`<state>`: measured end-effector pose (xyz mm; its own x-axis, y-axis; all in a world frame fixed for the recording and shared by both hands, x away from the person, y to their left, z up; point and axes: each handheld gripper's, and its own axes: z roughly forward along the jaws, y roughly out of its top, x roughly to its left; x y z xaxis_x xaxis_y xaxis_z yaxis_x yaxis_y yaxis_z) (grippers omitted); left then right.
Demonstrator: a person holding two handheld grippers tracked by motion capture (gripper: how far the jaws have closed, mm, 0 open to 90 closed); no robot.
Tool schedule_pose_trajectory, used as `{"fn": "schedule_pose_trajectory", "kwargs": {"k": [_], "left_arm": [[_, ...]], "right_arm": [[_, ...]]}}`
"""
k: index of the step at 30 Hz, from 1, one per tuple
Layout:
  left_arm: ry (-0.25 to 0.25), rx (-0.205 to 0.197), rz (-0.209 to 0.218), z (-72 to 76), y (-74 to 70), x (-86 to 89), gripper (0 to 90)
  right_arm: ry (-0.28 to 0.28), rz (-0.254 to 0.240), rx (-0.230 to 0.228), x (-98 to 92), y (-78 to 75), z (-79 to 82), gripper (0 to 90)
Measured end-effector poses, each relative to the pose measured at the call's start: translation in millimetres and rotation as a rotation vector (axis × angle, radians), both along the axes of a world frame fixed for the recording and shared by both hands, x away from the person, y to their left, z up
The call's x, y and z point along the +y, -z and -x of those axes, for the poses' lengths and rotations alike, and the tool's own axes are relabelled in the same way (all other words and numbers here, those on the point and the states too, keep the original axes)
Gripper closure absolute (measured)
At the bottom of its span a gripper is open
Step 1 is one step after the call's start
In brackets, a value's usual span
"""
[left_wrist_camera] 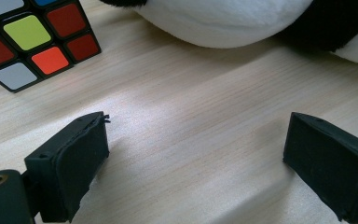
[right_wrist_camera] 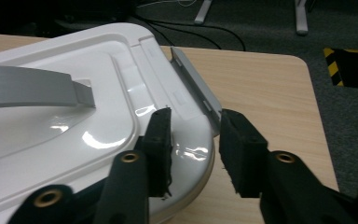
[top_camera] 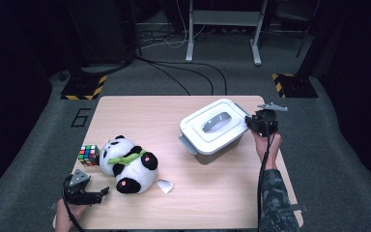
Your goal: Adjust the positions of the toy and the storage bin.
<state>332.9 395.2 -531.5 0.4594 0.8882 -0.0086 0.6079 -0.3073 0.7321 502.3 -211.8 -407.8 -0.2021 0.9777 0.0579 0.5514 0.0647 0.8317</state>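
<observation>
Presently the right gripper [right_wrist_camera: 193, 151] straddles the grey side latch [right_wrist_camera: 196, 88] of the white plastic lidded box [top_camera: 212, 126], at the box's three o'clock; jaws apart, nearly clamping.

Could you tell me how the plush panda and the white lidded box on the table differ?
The plush panda is soft, rounded and black and white with a green bamboo piece; the white lidded box is hard, angular plastic with a grey handle. The panda lies on its back near the left hand-held gripper, untouched; the box has the right hand-held gripper set around its side latch. The box looks larger. Both rest on the wooden table.
</observation>
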Motion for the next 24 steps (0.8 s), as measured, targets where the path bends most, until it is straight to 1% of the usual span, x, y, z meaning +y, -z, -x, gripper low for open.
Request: {"fn": "schedule_pose_trajectory", "kwargs": {"k": [4, 7, 11, 13, 14, 18, 19, 21, 23, 24], "left_arm": [[-0.001, 0.001, 0.001, 0.1, 0.0, -0.1, 6.4], [0.0, 0.0, 0.0, 0.0, 0.0, 0.0, 6.4], [0.0, 0.0, 0.0, 0.1, 0.0, 0.0, 6.3], [0.0, 0.0, 0.0, 0.0, 0.0, 0.0, 6.3], [-0.001, -0.001, 0.002, 0.0, 0.1, -0.1, 6.4], [-0.001, 0.0, 0.003, 0.1, 0.1, -0.1, 6.4], [-0.001, 0.0, 0.003, 0.1, 0.1, -0.1, 6.4], [0.0, 0.0, 0.0, 0.0, 0.0, 0.0, 6.4], [0.0, 0.0, 0.003, 0.1, 0.0, -0.1, 6.4], [0.0, 0.0, 0.002, 0.1, 0.0, -0.1, 6.4]], "right_arm": [[0.02, 0.006, 0.007, 3.8, -0.7, 3.7, 67.9], [0.031, 0.004, 0.017, 7.5, -1.2, 9.3, 67.9], [0.044, 0.002, 0.04, 15.8, -2.9, 19.8, 67.8], [0.04, 0.005, 0.039, 18.0, -3.0, 22.9, 67.7], [0.041, 0.006, 0.042, 22.9, -3.1, 30.0, 67.5], [0.027, 0.005, 0.026, 30.8, -1.4, 44.8, 66.7], [0.027, 0.005, 0.026, 30.8, -1.4, 44.8, 66.7], [0.008, 0.01, 0.012, 34.1, -0.2, 52.2, 65.8], [-0.014, -0.007, -0.004, 31.6, 0.0, 52.3, 63.5], [-0.033, -0.018, -0.022, 29.0, -0.6, 51.7, 61.4]]}}
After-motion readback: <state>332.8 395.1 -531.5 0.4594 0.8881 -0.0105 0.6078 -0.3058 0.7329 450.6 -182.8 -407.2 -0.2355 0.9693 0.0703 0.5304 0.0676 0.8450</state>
